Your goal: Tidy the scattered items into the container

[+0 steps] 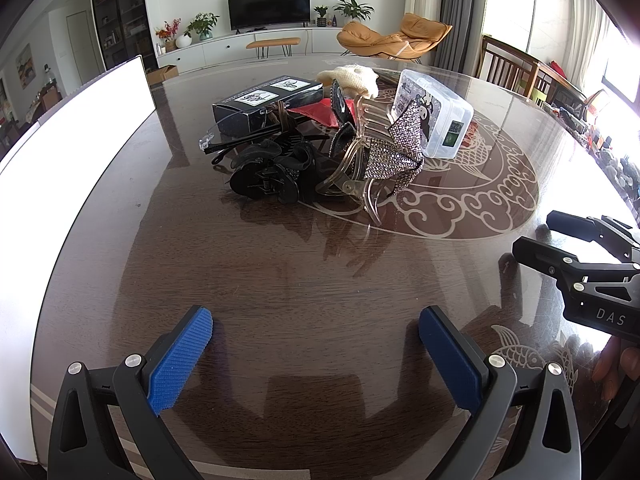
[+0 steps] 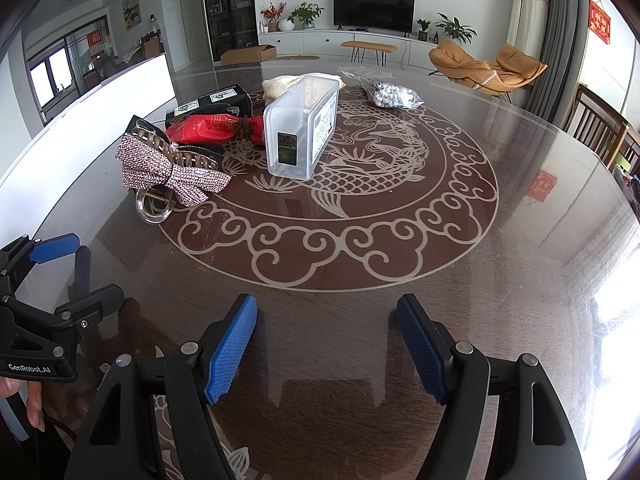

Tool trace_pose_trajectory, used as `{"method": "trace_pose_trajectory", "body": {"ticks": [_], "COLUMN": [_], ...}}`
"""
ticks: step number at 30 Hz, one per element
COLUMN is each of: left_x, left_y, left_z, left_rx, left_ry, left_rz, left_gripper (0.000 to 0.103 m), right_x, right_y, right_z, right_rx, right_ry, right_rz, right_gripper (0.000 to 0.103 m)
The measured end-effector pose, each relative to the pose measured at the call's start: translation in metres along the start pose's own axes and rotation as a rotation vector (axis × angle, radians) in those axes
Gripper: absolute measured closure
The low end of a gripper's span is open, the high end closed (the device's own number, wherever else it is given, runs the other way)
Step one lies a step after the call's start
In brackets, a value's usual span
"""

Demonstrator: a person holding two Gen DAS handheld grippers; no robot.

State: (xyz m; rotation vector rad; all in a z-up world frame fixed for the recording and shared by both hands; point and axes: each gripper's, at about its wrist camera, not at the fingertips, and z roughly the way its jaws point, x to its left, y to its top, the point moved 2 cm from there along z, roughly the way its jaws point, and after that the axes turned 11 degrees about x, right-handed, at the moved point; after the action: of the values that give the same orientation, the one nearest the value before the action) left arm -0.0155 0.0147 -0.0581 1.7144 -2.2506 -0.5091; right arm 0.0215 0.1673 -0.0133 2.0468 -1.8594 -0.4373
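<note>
Both claws hang wide and empty above the bare table (image 2: 500, 280) nearest you: the left gripper (image 1: 316, 354) and the right gripper (image 2: 326, 346) have nothing between their blue pads. Ahead of the right claw and a little to its left stands the clear plastic box (image 2: 300, 128), seemingly the container, on its side. Left of it lie the rhinestone bow clip (image 2: 172, 172) and red pouch (image 2: 212, 128); the bag of white beads (image 2: 390, 94) sits beyond, to the right. Start with the bow clip, I would judge; grip its hard body, not the floppy bow.
</note>
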Motion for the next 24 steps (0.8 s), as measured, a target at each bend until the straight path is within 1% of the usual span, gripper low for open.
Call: {"method": "trace_pose_trajectory", "body": {"ticks": [14, 18, 20, 24], "left_x": [0.0, 0.008, 0.024, 0.061], "left_y": [0.0, 0.002, 0.0, -0.005], "left_z": [0.0, 0.0, -0.002, -0.003], "left_rx": [0.001, 0.024, 0.047, 0.055], "left_ry": [-0.001, -0.03, -0.017, 0.028], "left_rz": [0.004, 0.066, 0.035, -0.07], "left_gripper": [0.0, 0.0, 0.0, 0.0], "right_x": [0.0, 0.0, 0.0, 0.001], "right_y": [0.0, 0.0, 0.0, 0.002], "right_z": [0.0, 0.0, 0.0, 0.0], "right_rx": [0.0, 0.0, -0.001, 0.011], "right_ry": [0.0, -0.001, -0.001, -0.003], "right_rz": [0.0, 0.0, 0.0, -0.004], "right_gripper": [0.03, 0.03, 0.03, 0.03]}}
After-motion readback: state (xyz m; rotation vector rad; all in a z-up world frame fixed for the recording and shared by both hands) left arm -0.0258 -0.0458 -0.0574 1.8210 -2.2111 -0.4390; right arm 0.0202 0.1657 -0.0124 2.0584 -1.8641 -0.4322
